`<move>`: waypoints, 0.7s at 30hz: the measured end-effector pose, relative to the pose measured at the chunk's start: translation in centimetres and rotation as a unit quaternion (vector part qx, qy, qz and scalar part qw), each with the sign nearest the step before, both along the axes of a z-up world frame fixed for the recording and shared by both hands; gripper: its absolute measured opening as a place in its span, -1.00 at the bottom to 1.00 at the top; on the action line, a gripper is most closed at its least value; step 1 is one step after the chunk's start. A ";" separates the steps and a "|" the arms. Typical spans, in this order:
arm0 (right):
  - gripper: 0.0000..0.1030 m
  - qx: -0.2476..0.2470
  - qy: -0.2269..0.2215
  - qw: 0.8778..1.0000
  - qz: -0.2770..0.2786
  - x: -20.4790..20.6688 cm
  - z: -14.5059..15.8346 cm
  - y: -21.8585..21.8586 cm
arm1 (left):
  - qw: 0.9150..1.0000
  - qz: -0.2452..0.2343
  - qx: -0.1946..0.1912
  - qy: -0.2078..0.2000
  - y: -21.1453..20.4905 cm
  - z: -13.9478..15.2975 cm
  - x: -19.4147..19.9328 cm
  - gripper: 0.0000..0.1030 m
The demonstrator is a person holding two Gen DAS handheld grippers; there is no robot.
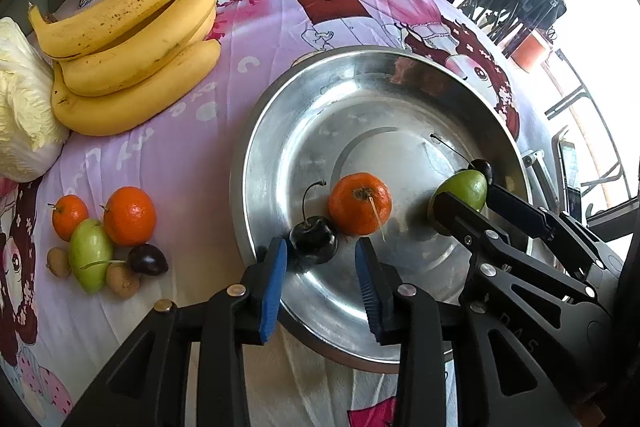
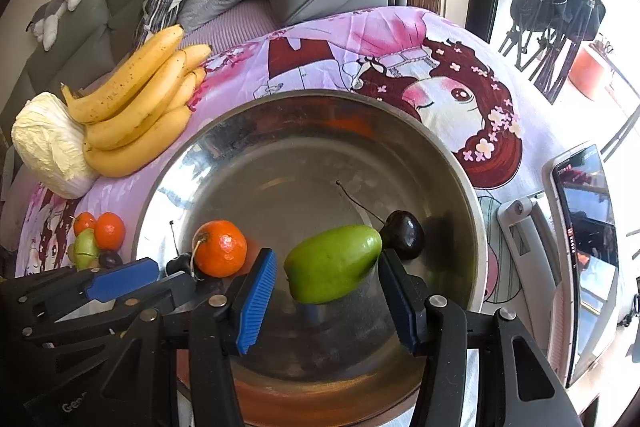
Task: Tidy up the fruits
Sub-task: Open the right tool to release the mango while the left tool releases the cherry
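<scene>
Four fruits lie in the round steel bowl (image 1: 256,163) under both unclenched grippers, left gripper (image 1: 322,259) and right gripper (image 2: 328,279); six small fruits (image 1: 104,239) and yellow bananas (image 1: 136,39) wait beside it.

A dark cherry (image 1: 313,239) is seen in the steel bowl (image 1: 280,131) between the parted blue pads of the left gripper (image 1: 322,259), beside a tangerine (image 1: 360,203). A green fruit (image 1: 462,193) is framed by the right gripper (image 1: 466,205) farther right. Bananas (image 1: 132,43), a cabbage (image 1: 24,103) and small fruits (image 1: 104,239) are laid on the pink cloth (image 1: 192,155).
</scene>
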State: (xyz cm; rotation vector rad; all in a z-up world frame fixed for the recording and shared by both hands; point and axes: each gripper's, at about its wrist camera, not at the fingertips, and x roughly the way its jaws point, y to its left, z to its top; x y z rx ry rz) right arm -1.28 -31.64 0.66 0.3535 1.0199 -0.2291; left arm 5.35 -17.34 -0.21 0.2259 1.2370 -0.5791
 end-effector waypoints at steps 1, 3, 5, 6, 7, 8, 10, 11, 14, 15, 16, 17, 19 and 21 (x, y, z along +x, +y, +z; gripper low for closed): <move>0.10 0.000 -0.002 1.000 0.001 0.0 0.2 0.1 | 1.000 0.000 -0.001 0.000 0.1 0.2 -0.1 -0.29; 0.10 -0.002 -0.007 1.000 0.002 -0.2 0.5 0.2 | 1.000 0.002 -0.005 -0.003 0.4 0.6 -0.1 -0.29; 0.10 -0.003 -0.011 1.000 0.002 -0.2 0.7 0.2 | 1.000 0.006 -0.008 -0.004 0.8 0.9 -0.1 -0.29; 0.10 -0.004 -0.012 1.000 0.003 -0.2 0.8 0.2 | 1.000 0.009 -0.010 -0.004 1.1 1.0 -0.1 -0.29; 0.10 -0.004 -0.012 1.000 0.003 -0.2 0.9 0.2 | 1.000 0.014 -0.011 -0.005 1.5 1.1 -0.1 -0.29; 0.10 -0.005 -0.013 1.000 0.004 -0.2 0.9 0.3 | 1.000 0.019 -0.012 -0.005 1.9 1.3 -0.1 -0.29; 0.10 -0.005 -0.013 1.000 0.006 -0.2 0.9 0.4 | 0.999 0.028 -0.016 -0.006 2.8 1.6 -0.1 -0.29; 0.10 -0.006 -0.013 1.000 0.006 -0.2 0.9 0.4 | 0.999 0.033 -0.018 -0.006 3.4 1.7 -0.1 -0.29; 0.10 -0.007 -0.015 1.000 0.010 -0.2 1.1 0.7 | 0.998 0.053 -0.024 -0.005 5.0 1.9 0.1 -0.29; 0.10 -0.007 -0.015 1.000 0.011 -0.2 1.2 0.8 | 0.998 0.061 -0.026 -0.004 5.5 1.9 0.2 -0.29; 0.10 -0.008 -0.015 1.000 0.013 -0.2 1.2 0.9 | 0.997 0.071 -0.028 -0.002 6.2 1.9 0.3 -0.29; 0.10 -0.008 -0.015 1.000 0.015 -0.2 1.2 1.0 | 0.996 0.082 -0.029 -0.001 6.9 1.8 0.5 -0.29; 0.10 -0.011 -0.017 1.000 0.018 -0.2 1.4 1.3 | 0.994 0.101 -0.029 -0.001 8.1 1.8 0.7 -0.29; 0.10 -0.014 -0.020 0.999 0.022 -0.2 1.7 1.7 | 0.993 0.118 -0.026 -0.003 9.1 1.7 0.9 -0.29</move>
